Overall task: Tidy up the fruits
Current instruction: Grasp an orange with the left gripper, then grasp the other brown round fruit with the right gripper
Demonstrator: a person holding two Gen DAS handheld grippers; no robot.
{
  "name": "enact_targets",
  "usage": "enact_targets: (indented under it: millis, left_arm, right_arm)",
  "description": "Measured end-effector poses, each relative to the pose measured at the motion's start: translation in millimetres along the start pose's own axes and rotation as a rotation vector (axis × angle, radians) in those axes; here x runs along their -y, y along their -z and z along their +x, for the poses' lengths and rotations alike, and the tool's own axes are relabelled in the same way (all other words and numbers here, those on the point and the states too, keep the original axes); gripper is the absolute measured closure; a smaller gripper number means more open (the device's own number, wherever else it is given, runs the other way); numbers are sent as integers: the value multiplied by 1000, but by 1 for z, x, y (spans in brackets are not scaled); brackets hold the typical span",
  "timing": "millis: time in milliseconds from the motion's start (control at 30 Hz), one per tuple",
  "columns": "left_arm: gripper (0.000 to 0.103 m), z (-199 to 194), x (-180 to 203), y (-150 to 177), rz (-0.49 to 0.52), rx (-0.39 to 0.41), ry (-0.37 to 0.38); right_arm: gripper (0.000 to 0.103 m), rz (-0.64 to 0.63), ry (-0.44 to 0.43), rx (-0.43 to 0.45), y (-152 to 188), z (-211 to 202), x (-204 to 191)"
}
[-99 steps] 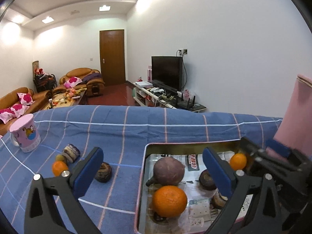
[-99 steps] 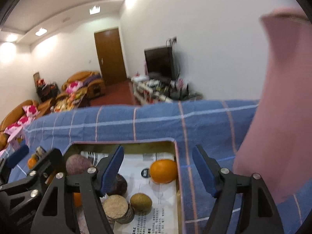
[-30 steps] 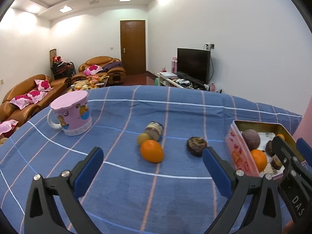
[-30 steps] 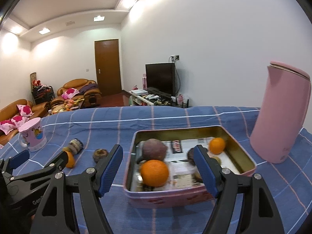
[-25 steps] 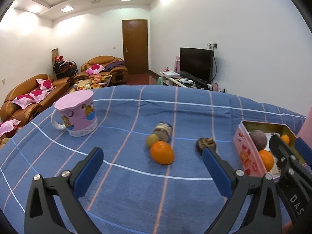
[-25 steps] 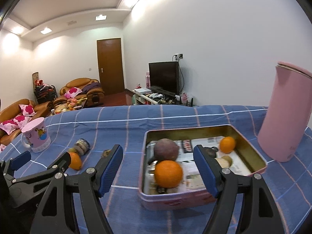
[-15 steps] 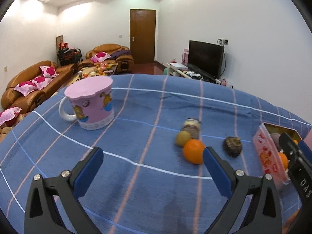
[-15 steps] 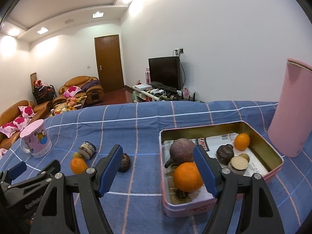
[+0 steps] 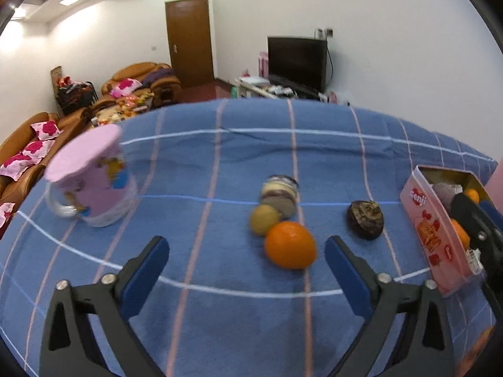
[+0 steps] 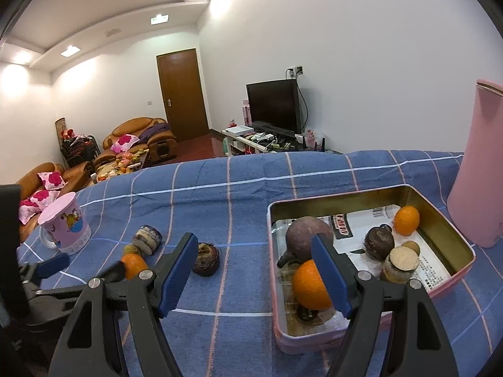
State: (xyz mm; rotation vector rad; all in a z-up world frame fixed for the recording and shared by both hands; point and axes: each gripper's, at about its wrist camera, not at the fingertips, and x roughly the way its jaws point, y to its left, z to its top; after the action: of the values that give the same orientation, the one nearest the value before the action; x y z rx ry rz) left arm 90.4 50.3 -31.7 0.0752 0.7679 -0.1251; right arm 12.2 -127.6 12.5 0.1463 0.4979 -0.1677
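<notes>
The left gripper [image 9: 246,253] hangs over the blue checked surface [image 9: 220,163], its jaws wide but closing, with nothing between the pads. Just ahead of its right pad sits a loose orange [image 9: 290,249], touching a small yellow-green fruit [image 9: 264,219] and a banded brown piece [image 9: 279,192] behind it. A dark round fruit [image 9: 365,220] lies apart, nearer the pink tin [image 9: 430,229]. Over on the right, the right gripper [image 10: 253,271] hovers with its jaws parted and empty, the near corner of the tin in the gap. Inside the tin [image 10: 440,220]: a big orange [image 10: 309,286], a purple root [image 10: 306,235], a small orange [image 10: 406,215] and some darker pieces. A pink mug [image 9: 91,176] stands far left, a tall pink jug [image 10: 478,163] far right.
</notes>
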Motion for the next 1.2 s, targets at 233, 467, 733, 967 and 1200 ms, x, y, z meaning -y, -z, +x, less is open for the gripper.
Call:
enact_targets:
  millis: [233,467,733,967,1200]
  left_arm:
    - [28,27,3,-4,-49,-124,83]
    - [66,19,2,-1,-44,-123,170]
    - [66,-17,-61,-5,-228,-5,114]
    - [66,-16,-79,-9,-231,39,-54]
    - [66,-8,-83,-10,-237,20,-81]
  right_arm:
    - [27,-23,12,3,-1,2,1]
    - [27,-50,0,-17,-4,10,-6]
    - [27,-122,-77,-91,-7,32,-34]
    - [29,-179,-124,-238,-6,73,-59]
    - [41,-267,-82,-375,1,106,-77]
